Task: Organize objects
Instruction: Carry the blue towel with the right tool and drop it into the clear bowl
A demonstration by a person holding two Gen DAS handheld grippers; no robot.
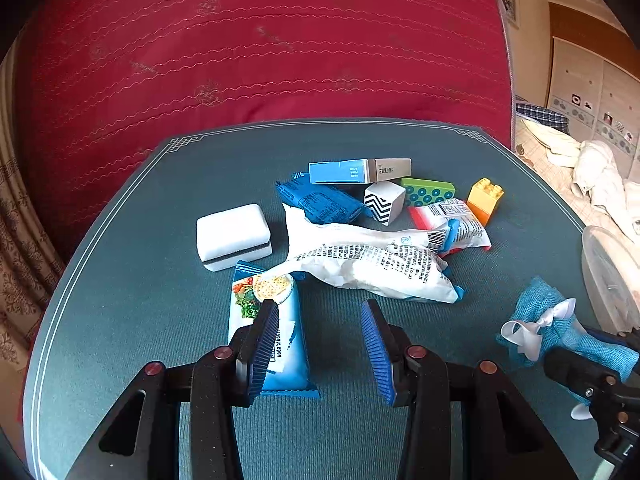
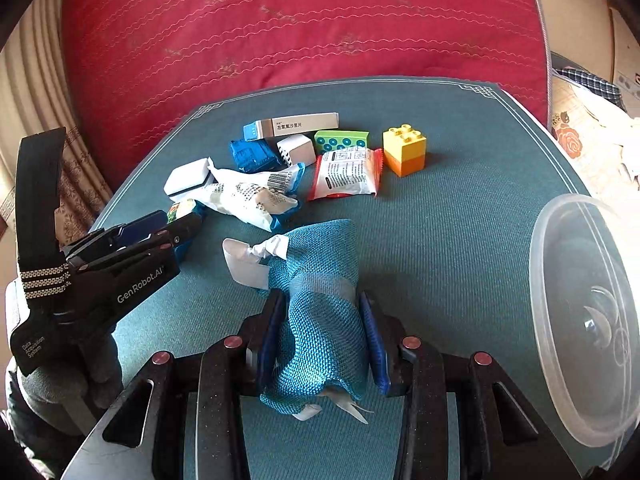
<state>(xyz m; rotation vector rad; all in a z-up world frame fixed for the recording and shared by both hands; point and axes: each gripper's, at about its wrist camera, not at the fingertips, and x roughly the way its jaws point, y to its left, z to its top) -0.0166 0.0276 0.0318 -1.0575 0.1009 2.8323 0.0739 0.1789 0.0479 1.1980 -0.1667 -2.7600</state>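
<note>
So the teal table point(image 2: 460, 184) took up most of both views, red bedspread point(image 1: 260, 40) behind it. A clear plastic tub point(image 2: 584, 320) sat at the right edge, cut off by the frame, so I couldn't tell what was in it. The blue mesh pouch point(image 2: 324, 320) with the white ribbon was squeezed between the right gripper point(image 2: 322, 340) pads, near the front of the table, just left of the tub. The left gripper point(image 1: 320, 344) was spread wide with nothing between its pads, hovering by a soda biscuit pack point(image 1: 276, 340) that its left finger partly hid. Further back was the pile: a white wrapper point(image 1: 372, 264) draped over other packets, a white sponge point(image 1: 234, 236), a blue box point(image 1: 358, 171), and a yellow brick point(image 2: 404, 151). The wrapper print was too small to read.
</note>
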